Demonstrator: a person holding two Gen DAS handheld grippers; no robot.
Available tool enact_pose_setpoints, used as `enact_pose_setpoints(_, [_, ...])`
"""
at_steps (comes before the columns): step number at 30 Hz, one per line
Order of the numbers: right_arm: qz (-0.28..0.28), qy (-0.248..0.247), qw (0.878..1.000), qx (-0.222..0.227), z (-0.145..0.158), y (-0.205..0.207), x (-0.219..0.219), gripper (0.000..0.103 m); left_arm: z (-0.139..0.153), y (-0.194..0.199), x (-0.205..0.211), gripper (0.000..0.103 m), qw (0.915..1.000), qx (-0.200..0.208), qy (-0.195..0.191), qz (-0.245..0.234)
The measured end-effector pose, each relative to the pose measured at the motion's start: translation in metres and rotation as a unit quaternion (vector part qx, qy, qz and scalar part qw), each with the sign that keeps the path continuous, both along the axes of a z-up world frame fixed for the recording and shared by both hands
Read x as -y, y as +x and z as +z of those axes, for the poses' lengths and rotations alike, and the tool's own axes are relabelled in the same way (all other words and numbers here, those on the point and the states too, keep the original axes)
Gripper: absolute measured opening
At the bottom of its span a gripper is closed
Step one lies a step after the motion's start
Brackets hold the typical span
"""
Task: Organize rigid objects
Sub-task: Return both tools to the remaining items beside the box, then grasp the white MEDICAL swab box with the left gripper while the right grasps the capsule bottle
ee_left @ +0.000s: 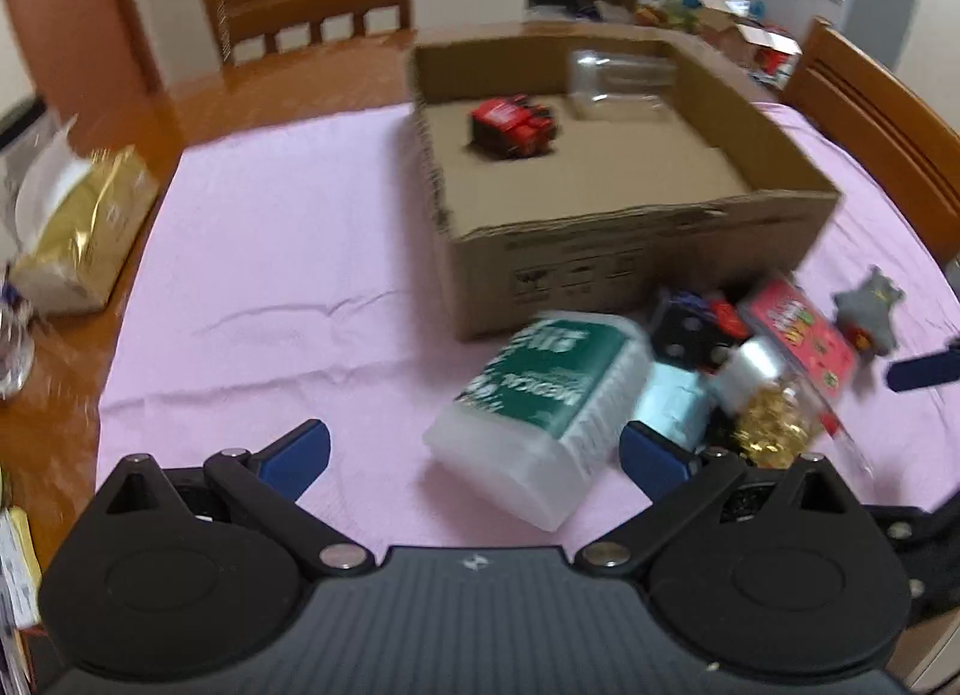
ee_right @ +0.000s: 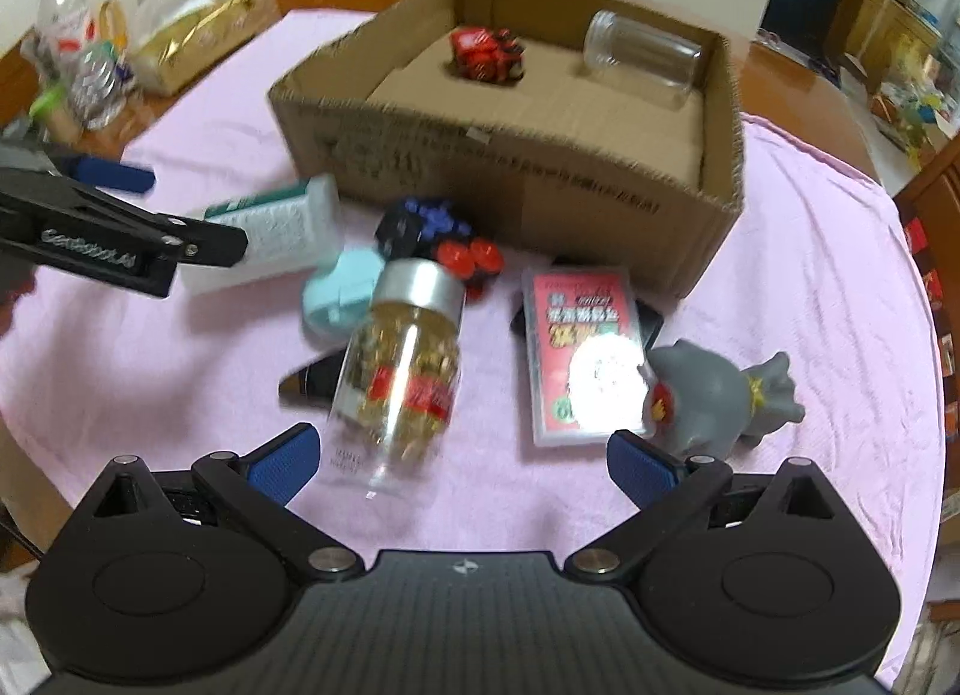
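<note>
Both hand-held grippers, left [ee_left: 474,458] and right [ee_right: 462,464], gape empty; cardboard box [ee_right: 510,185] holds two items, one red toy [ee_right: 486,54], one clear jar [ee_right: 645,58].

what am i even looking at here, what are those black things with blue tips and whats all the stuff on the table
Those are two hand-held grippers, each with a camera looking along its blue fingers. One picture is from the left gripper, the other from the right gripper. Both are open and hold nothing. On the pink cloth stands a cardboard box holding a red toy and a clear jar. In front of it lie a green-labelled white box, a bottle of gold capsules, a red card case and a grey figurine.
</note>
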State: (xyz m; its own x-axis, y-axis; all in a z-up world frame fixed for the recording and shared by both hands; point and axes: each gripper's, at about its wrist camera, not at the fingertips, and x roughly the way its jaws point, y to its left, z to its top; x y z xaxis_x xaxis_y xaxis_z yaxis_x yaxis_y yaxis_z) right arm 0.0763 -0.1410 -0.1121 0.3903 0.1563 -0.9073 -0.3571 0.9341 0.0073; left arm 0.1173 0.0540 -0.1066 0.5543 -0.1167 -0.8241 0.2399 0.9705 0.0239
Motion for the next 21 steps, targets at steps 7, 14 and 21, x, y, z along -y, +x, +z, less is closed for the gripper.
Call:
enact_pose_setpoints(7, [-0.018,-0.018,1.000,-0.006,-0.009,-0.002,0.009,0.103,0.015,0.014,0.026,0.102,0.9989,0.039,-0.006,-0.026])
enact_pose_setpoints(14, [-0.072,-0.035,0.997,-0.009,-0.012,-0.001,0.036,0.103,0.000,0.043,0.040,0.102,0.9996,0.028,-0.001,0.008])
enact_pose_setpoints(21, [-0.064,-0.010,0.998,-0.010,-0.009,-0.007,0.035,0.103,-0.011,0.032,0.027,0.102,0.9993,0.004,0.021,0.030])
